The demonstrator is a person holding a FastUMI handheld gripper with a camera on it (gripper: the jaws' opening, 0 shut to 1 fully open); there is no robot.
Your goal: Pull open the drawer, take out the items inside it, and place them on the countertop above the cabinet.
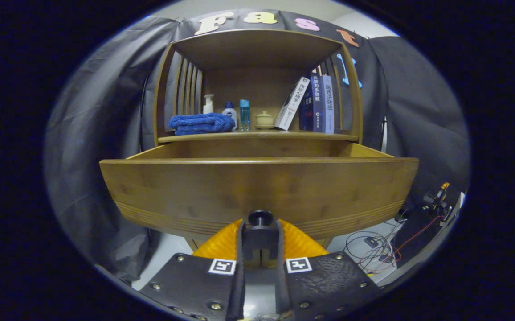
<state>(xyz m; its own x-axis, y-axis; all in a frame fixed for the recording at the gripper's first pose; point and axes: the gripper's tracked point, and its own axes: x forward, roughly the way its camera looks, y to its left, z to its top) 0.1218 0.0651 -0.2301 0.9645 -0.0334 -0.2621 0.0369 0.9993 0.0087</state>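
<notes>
Wooden drawer [257,187] stood pulled open; the tool [260,236] was clenched on its knob [260,218]. Above, the surface [257,136] carried a blue towel [202,123], bottles and books [313,104].

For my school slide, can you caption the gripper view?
Gripper shut on the knob of the pulled-out wooden drawer, below a shelf holding a blue towel.

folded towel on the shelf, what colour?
Blue. The towel shows clearly in the gripper view, beside the bottles.
</notes>
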